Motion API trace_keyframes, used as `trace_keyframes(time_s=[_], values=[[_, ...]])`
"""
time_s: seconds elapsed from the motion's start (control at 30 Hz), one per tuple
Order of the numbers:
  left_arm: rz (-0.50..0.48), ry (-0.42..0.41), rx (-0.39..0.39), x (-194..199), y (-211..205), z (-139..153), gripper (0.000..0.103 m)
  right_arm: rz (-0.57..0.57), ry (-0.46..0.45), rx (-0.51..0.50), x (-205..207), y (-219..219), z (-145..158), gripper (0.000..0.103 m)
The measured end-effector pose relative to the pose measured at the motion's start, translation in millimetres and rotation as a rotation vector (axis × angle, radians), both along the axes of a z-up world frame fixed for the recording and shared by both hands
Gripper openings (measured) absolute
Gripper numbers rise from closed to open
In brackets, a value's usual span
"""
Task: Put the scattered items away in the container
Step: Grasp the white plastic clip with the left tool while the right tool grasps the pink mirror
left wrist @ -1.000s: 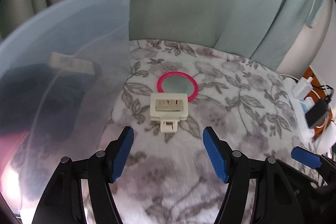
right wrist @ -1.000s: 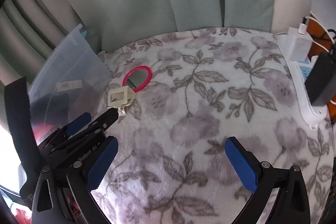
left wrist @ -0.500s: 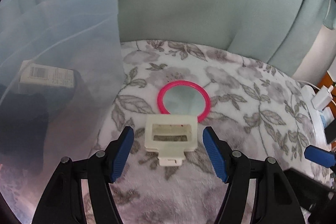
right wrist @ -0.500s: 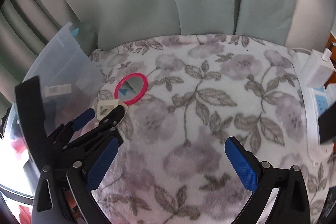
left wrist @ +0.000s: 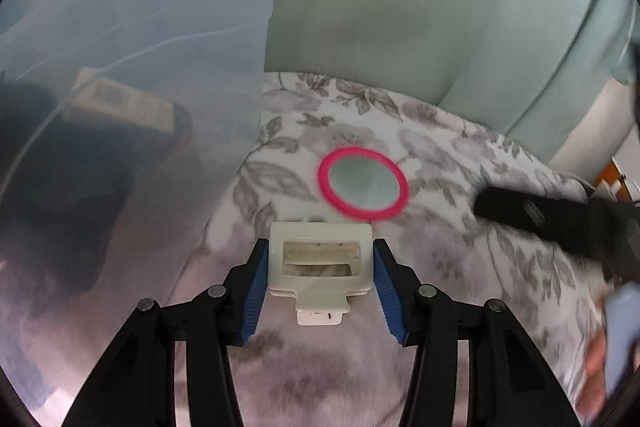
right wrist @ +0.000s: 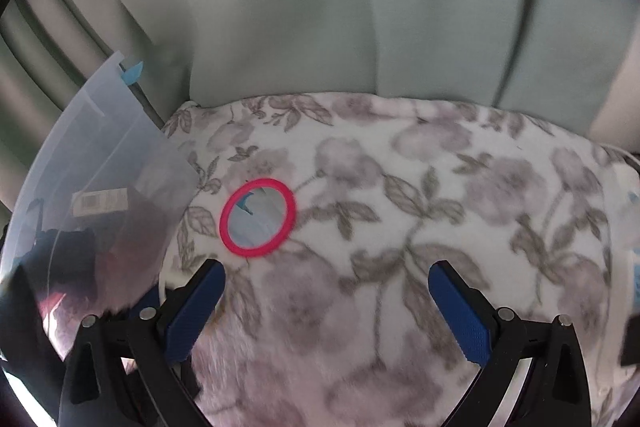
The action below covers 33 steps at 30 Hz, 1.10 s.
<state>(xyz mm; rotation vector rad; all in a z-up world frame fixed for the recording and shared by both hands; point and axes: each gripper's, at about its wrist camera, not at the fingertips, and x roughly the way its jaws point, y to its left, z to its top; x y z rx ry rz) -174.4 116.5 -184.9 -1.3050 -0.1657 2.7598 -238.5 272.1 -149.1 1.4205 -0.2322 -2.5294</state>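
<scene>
Closing left gripper (left wrist: 318, 273) on cream clip (left wrist: 320, 259), long axis crosswise, just short of pink mirror (left wrist: 363, 183); right gripper (right wrist: 326, 301) apart, empty.

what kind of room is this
Probably a bedroom or living room at home: a floral fleece blanket covers a soft surface, pale green curtains hang behind, and a pink-rimmed mirror lies on it.

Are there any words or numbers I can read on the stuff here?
None can be read.
Label with a barcode on the box inside the clear plastic bin: too blurred.
Tiny marks on the tab of the cream plastic clip: too small.
Pink-rimmed mirror: no text.
</scene>
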Motion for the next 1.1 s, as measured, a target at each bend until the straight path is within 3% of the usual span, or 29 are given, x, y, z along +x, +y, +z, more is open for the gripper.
trace_keyframes(time_s=[0.17,0.43,0.77,1.0,1.1], values=[[-0.007,-0.036,-0.015,15,-11,-2,0.052,0.097,-0.016,0.030,-21,-32,-15,0.103],[-0.044,-0.015,-0.033,40,-15,-1,0.052,0.185,-0.006,0.074,-45,-69,-29,0.102],[-0.053,-0.011,-0.036,39,-17,-7,0.052,0.218,0.021,0.262,-53,-98,-49,0.101],[-0.053,-0.018,-0.033,36,-18,-9,0.052,0.172,0.042,0.253,-49,-90,-43,0.075],[-0.049,-0.031,-0.024,34,-19,-11,0.052,0.162,0.038,0.236,-47,-86,-43,0.075]])
